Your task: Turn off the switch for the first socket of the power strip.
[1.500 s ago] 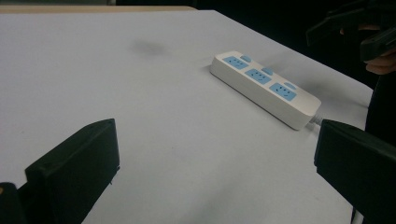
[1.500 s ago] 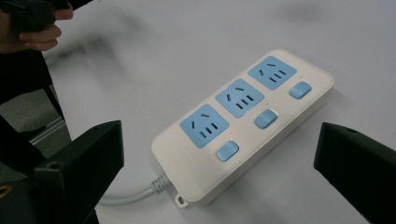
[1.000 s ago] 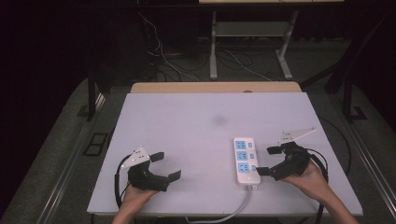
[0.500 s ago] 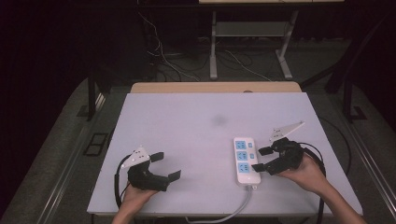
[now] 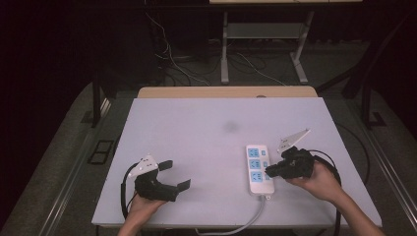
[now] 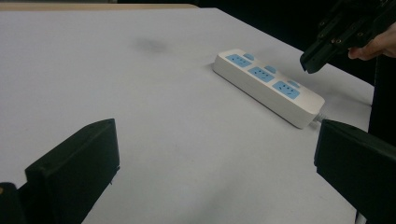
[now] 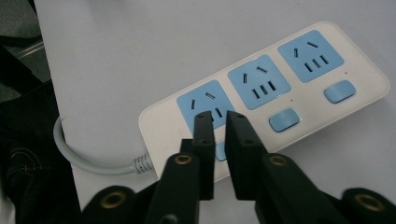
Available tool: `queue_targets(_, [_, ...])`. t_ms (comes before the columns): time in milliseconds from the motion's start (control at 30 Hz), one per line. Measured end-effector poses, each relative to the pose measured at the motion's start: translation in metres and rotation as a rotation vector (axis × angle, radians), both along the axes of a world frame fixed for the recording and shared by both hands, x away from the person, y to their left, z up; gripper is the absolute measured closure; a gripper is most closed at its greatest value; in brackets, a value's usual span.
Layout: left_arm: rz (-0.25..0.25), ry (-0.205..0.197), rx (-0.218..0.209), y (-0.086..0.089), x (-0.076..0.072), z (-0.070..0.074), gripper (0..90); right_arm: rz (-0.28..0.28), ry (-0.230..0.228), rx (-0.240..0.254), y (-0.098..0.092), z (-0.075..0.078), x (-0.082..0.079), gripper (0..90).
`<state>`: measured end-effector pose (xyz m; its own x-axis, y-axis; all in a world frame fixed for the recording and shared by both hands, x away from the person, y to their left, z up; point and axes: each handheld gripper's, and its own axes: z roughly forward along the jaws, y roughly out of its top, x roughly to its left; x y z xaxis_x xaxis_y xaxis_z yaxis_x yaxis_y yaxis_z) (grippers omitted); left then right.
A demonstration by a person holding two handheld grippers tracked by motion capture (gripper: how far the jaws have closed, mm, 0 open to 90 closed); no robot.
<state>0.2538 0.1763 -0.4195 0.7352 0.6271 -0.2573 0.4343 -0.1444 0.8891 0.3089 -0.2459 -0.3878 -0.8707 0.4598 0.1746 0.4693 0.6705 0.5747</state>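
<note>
Right gripper point(image 7: 219, 122), jaws nearly clenched, poised over power strip's point(image 7: 261, 93) nearest switch, lower centre; press squarely; left gripper point(image 5: 173, 174) released.

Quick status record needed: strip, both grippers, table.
strip: white power strip, three blue sockets, flat on the table, cord off the near edge
right gripper: jaws nearly shut, empty, tips over the socket nearest the cord and its switch
left gripper: open, empty, apart from the strip
</note>
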Motion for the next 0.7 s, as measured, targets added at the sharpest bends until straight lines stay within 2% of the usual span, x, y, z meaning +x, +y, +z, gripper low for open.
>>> queue_targets(67, [0.000,0.002,0.000,0.000,0.000,0.000,0.0,0.004,0.003,0.001,0.001,-0.001,0.001,89.4])
queue_targets(367, [-0.009,0.007,0.002,-0.001,0.001,-0.001,0.0,0.026,0.000,-0.031,0.006,-0.008,0.005,89.6])
queue_targets(700, [-0.006,0.007,0.007,-0.001,0.001,-0.001,0.0,0.019,0.016,-0.051,0.007,-0.015,0.008,89.6])
